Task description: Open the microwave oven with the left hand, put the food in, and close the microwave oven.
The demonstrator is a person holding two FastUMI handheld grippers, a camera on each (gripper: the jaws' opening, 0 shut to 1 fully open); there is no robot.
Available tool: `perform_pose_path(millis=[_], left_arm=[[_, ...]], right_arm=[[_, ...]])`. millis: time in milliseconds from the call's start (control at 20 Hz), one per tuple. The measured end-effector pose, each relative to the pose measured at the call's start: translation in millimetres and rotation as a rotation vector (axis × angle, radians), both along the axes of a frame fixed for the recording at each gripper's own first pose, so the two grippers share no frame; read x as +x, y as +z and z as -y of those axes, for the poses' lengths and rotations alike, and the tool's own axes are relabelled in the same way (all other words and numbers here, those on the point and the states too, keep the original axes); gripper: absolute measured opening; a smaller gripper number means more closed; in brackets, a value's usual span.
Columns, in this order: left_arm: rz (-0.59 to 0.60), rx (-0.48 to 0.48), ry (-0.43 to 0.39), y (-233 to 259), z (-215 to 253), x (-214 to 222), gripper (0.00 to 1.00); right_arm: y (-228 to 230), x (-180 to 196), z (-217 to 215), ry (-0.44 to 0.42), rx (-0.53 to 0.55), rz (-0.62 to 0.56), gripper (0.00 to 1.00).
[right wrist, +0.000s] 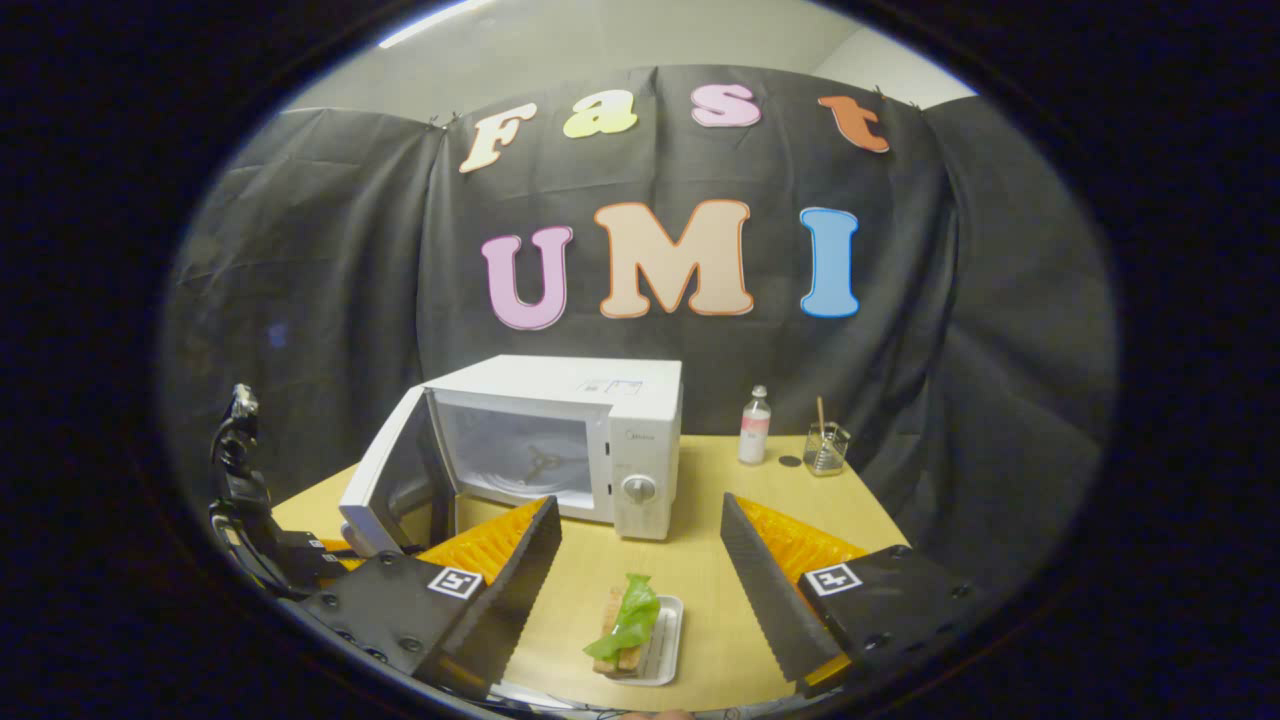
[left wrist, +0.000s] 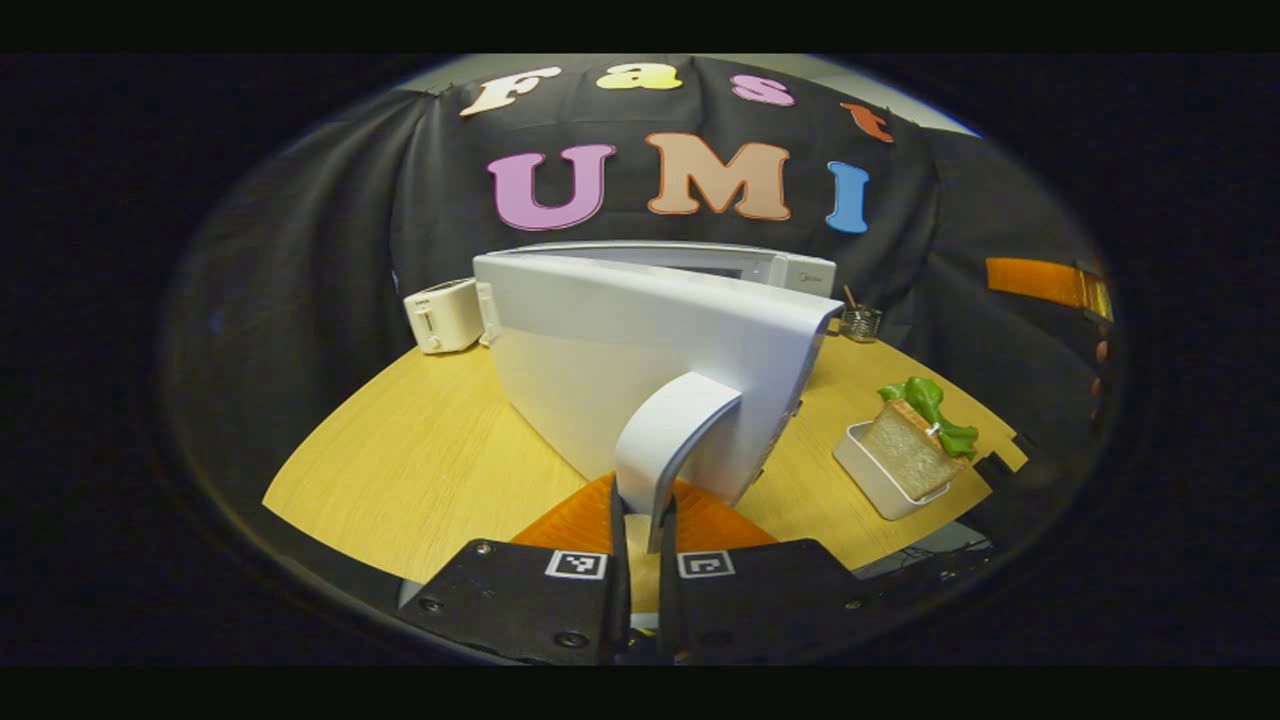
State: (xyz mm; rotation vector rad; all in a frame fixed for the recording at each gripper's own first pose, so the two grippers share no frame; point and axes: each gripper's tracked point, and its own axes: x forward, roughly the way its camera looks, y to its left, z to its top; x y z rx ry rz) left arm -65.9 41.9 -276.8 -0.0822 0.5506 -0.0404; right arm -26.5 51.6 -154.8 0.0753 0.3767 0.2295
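Microwave (left wrist: 650, 330) sits toward the back of the wooden table (left wrist: 420, 450), w/ its door (left wrist: 640, 360) swung out toward us. In the left gripper view we've got the left gripper (left wrist: 640, 520) pinched narrow on the door's curved handle (left wrist: 665, 440), both fingers pressing it from either side. Behind the door on the left stands a white toaster (left wrist: 443, 315); far right of the microwave, a small glass cup (left wrist: 860, 322) w/ a stick in it. Sandwich (left wrist: 920, 440), bread plus green lettuce, lies in a white tray (left wrist: 868, 470) near the table's right edge, well apart from the microwave. In the right gripper view our right gripper (right wrist: 640, 570) is spread wide, nothing between the fingers, hanging above the sandwich (right wrist: 625, 630) in its tray (right wrist: 665, 645) at the table's (right wrist: 700, 500) near edge. Microwave (right wrist: 560, 440) shows beyond w/ door (right wrist: 385, 485) open to the left and cavity visible. Left gripper (right wrist: 330, 550) is partly visible low at the door's outer edge. Right of the microwave: a small bottle (right wrist: 755, 425), a dark cap (right wrist: 790, 461) beside it, then the glass cup (right wrist: 825, 445).
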Motion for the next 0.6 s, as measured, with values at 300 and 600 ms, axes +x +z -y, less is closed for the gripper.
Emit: perform_pose_path(millis=[300,600], left_arm=[[-0.016,0.006,0.089,-0.6,-34.5,-14.2,0.12],[-0.035,-0.007,0.149,-2.5,-64.2,-25.9,0.11]], right_arm=[[-63.7,-17.7,-8.8,-0.008,0.038,-0.193,0.98],[-124.7,-39.5,-11.1,-0.020,0.018,-0.353,0.97]])
